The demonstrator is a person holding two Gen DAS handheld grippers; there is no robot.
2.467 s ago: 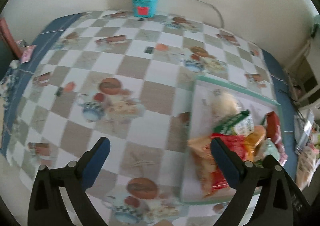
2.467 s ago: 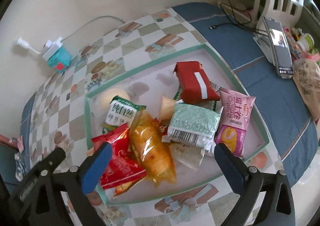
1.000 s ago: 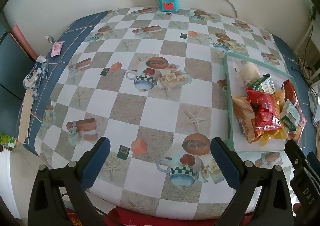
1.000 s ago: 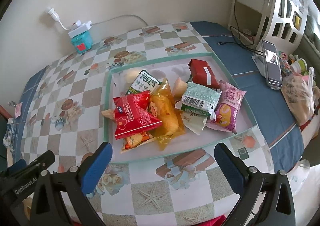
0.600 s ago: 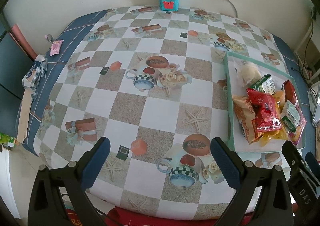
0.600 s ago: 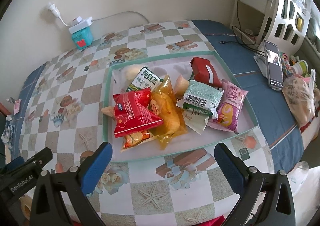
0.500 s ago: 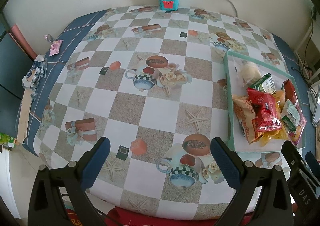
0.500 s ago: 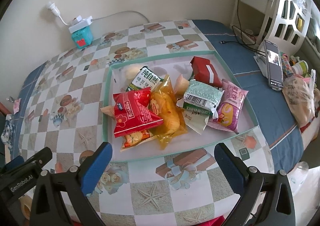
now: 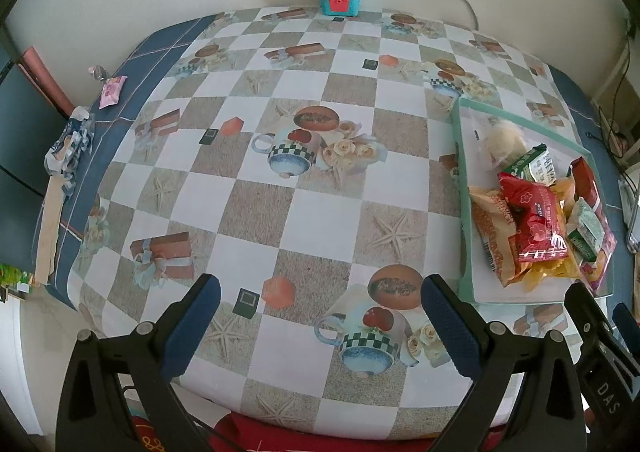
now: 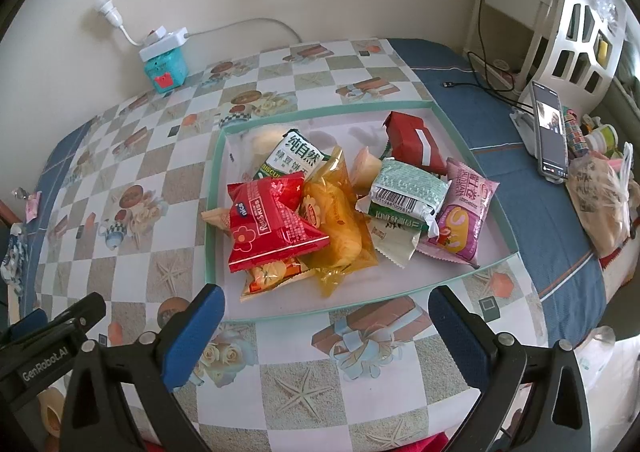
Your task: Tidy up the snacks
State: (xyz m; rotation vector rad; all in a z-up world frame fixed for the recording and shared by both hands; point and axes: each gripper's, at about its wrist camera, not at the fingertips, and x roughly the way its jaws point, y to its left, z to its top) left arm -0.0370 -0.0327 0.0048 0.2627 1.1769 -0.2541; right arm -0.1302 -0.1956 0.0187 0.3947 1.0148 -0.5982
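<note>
Over at the far left edge of the bench (image 9: pixel 256 219), a small pink packet (image 9: pixel 112 91) lies on the blue border of the checked cloth, with a crumpled wrapper (image 9: pixel 68 147) a little nearer along the same edge. The left gripper (image 9: pixel 318 322) hangs above the near side of the bench, jaws spread wide with nothing between them, over open cloth. Against the back wall a teal box (image 10: pixel 166 71) stands with a white power strip (image 10: pixel 162 43) on top. Further right sits the green-rimmed tray (image 10: pixel 212 211) with the snacks heaped inside: a red packet (image 10: pixel 272 221) lies on top of a yellow bag (image 10: pixel 336 219), a green biscuit pack (image 10: pixel 294 159) behind them, a mint-green pack (image 10: pixel 408 187) overlapping a pink packet (image 10: pixel 466 211), and a dark red pack (image 10: pixel 414 141) toward the back. The right gripper (image 10: pixel 324 326) is released too, poised before the tray's near rim. Beyond the tray, a phone (image 10: pixel 550 131) leans in a stand beside a bulging plastic bag (image 10: pixel 600 199).
</note>
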